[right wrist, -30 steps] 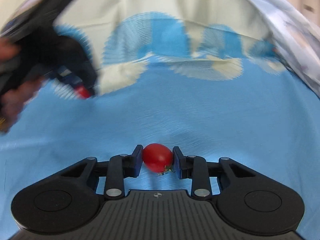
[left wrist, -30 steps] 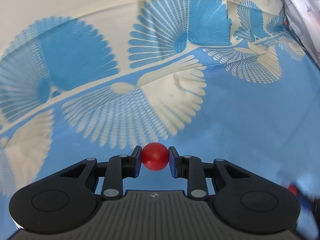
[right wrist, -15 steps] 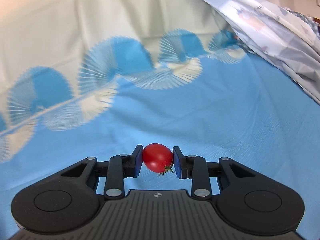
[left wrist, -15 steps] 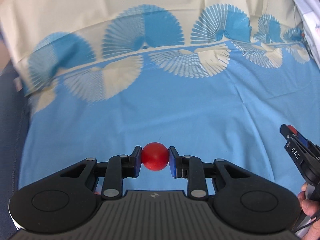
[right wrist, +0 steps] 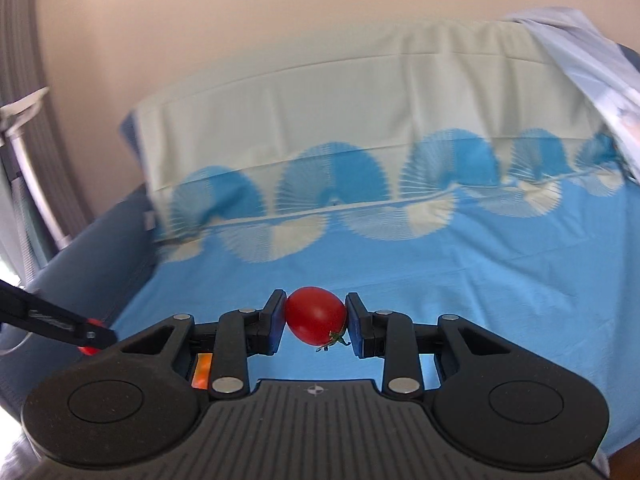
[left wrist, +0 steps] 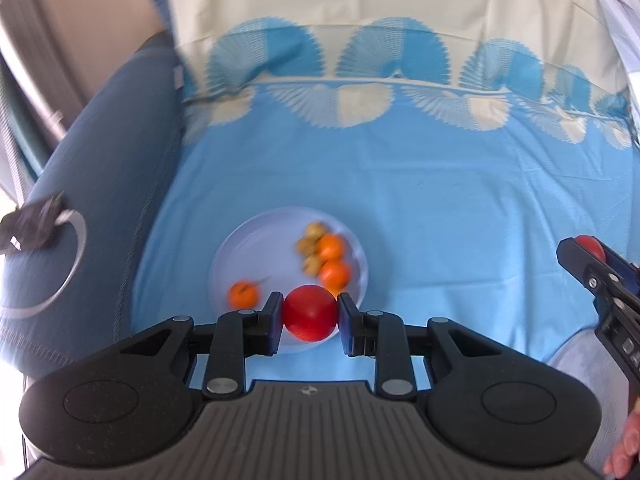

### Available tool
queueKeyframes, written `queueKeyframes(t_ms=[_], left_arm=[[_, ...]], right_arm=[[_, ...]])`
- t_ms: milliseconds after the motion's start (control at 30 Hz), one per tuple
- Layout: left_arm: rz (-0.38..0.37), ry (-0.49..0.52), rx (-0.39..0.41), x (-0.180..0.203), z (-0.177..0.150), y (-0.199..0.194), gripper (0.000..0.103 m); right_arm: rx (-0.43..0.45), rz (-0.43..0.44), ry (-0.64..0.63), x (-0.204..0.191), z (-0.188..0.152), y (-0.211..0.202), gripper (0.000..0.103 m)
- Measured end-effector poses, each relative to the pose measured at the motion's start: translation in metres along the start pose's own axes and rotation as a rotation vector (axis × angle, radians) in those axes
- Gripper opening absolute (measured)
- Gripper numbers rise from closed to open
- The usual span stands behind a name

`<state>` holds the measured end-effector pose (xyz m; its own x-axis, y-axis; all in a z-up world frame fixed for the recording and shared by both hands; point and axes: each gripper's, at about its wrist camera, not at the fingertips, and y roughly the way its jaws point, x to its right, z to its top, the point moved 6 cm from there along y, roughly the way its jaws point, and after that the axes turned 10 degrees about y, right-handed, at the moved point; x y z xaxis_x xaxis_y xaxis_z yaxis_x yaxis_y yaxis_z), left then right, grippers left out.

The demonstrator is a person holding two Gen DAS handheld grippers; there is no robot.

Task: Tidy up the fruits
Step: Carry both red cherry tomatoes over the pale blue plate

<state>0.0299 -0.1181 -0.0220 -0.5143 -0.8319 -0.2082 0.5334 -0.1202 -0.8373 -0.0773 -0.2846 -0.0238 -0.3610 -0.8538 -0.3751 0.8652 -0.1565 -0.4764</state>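
**Desk:** What have you got in the left tool?

**Me:** A round red tomato (left wrist: 309, 312), pinched between the two pads of my left gripper (left wrist: 309, 325). The jaws are narrowed right onto its sides. It hangs above the near edge of a pale plate (left wrist: 244, 248) that lies on the blue sheet (left wrist: 440, 208).

**Desk:** And on the plate?

**Me:** Three small oranges: one (left wrist: 244, 294) near the left pad, two more (left wrist: 335, 274) (left wrist: 331, 247) stacked toward the right half. Beside those sit some small yellowish-brown fruits (left wrist: 310, 245); they are blurred, so I cannot tell their kind or count.

**Desk:** The right side?

**Me:** My right gripper (right wrist: 316, 326) is clamped on an egg-shaped red tomato (right wrist: 315, 320) with a green stem at its lower right. It is held off the sheet (right wrist: 480, 280), over bare blue cloth. In the left view the same tool (left wrist: 588, 264) shows at the right border with red between its tips.

**Desk:** Anything around that?

**Me:** The sheet has a band of blue and cream fan shapes (right wrist: 332, 208) across the far part. A dark blue cushion (left wrist: 100, 184) runs along the left edge. In the right view my left tool (right wrist: 60, 322) enters from the left.
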Motion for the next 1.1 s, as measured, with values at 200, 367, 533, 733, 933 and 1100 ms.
queueKeyframes(t_ms=[200, 367, 533, 733, 933, 1100], left_arm=[[0.021, -0.084, -0.004, -0.041, -0.050, -0.021, 0.031], [0.037, -0.117, -0.002, -0.059, -0.081, -0.031, 0.032], [0.036, -0.138, -0.009, -0.069, -0.100, -0.033, 0.032], [0.025, -0.157, -0.006, -0.073, -0.101, -0.031, 0.032], [0.017, -0.154, -0.009, -0.072, -0.099, -0.027, 0.032], [0.017, -0.153, -0.015, -0.070, -0.097, -0.024, 0.032]], right_arm=[[-0.043, 0.102, -0.110, -0.065, -0.024, -0.034, 0.033], [-0.074, 0.150, -0.182, -0.094, -0.042, -0.050, 0.033], [-0.108, 0.169, -0.242, -0.112, -0.056, -0.056, 0.033], [-0.116, 0.163, -0.266, -0.116, -0.058, -0.057, 0.033], [-0.127, 0.153, -0.269, -0.117, -0.060, -0.054, 0.033], [-0.137, 0.149, -0.263, -0.117, -0.062, -0.050, 0.033]])
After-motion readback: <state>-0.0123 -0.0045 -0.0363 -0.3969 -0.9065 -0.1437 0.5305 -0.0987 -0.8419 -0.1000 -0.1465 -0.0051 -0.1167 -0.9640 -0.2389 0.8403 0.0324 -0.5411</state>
